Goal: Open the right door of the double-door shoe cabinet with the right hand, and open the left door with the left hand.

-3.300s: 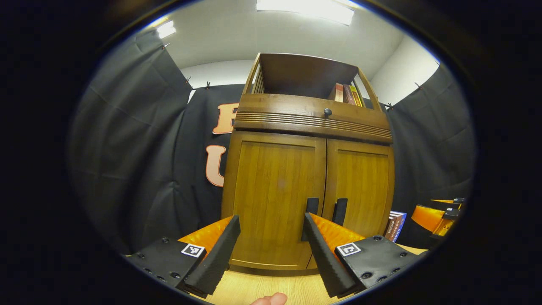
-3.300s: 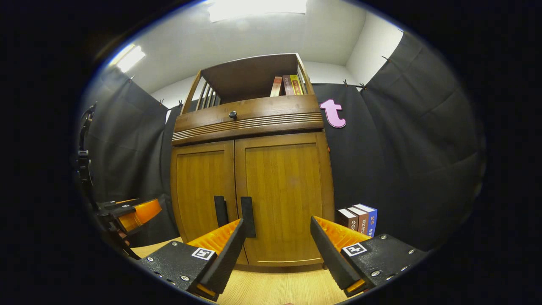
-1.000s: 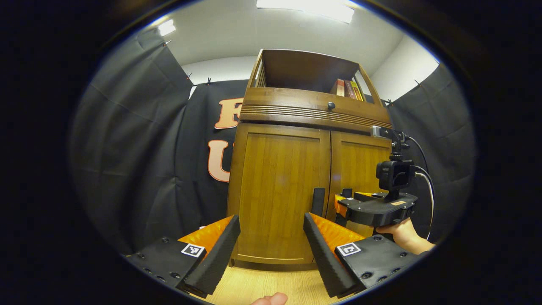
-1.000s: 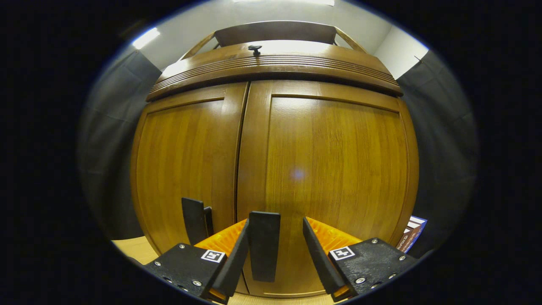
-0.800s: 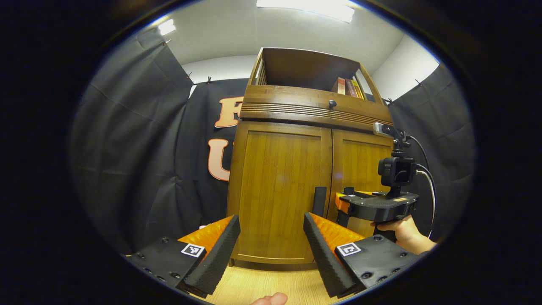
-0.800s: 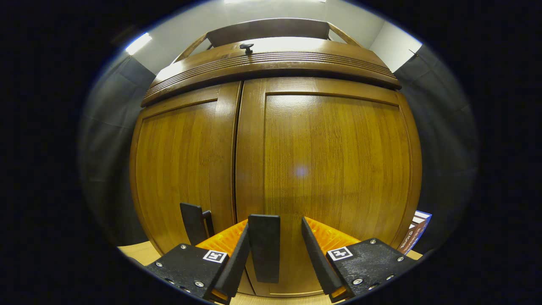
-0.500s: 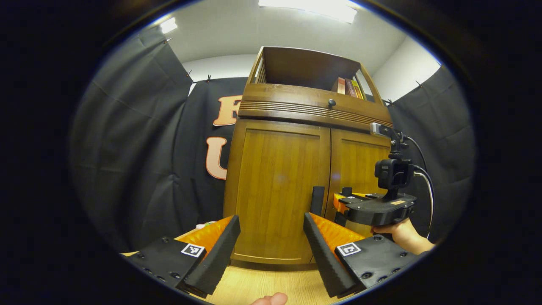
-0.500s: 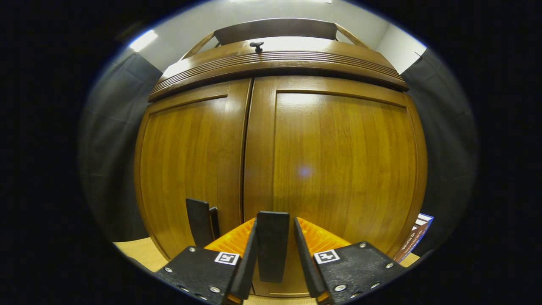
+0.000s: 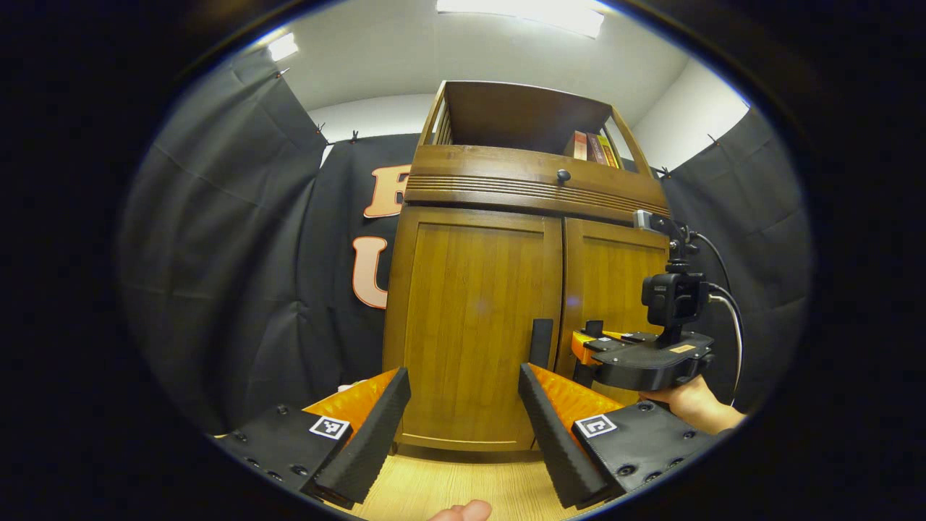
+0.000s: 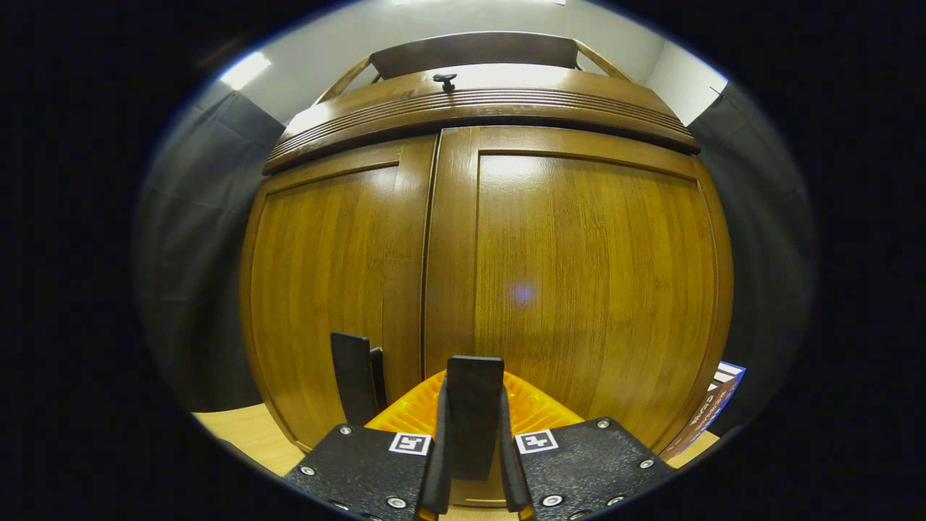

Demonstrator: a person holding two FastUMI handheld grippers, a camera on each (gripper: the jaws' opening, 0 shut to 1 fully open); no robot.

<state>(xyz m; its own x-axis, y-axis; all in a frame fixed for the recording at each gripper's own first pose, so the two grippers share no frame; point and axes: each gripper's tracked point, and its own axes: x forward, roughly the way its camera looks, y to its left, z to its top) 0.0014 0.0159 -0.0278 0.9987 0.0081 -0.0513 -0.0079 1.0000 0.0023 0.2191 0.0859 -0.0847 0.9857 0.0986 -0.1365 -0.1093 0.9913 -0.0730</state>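
Observation:
A brown wooden shoe cabinet (image 9: 470, 304) stands ahead with both doors closed. In the right gripper view the right door (image 10: 593, 289) looms close, and my right gripper (image 10: 474, 449) is shut on its dark upright handle (image 10: 474, 405). The left door's handle (image 10: 352, 387) stands free just to the left of it. In the left gripper view my left gripper (image 9: 463, 427) is open, short of the left door (image 9: 470, 325) and below its handle (image 9: 541, 342). The right gripper (image 9: 589, 347), held by a hand (image 9: 691, 401), shows there at the right door.
Books (image 9: 595, 147) stand on the cabinet's open top shelf above a drawer with a small knob (image 9: 563, 174). More books (image 10: 712, 409) stand on the light wooden table (image 9: 448, 492) to the cabinet's right. Black cloth walls surround the booth.
My right gripper moved up to the right door and its fingers closed onto the handle. The left gripper stayed open and nearly still.

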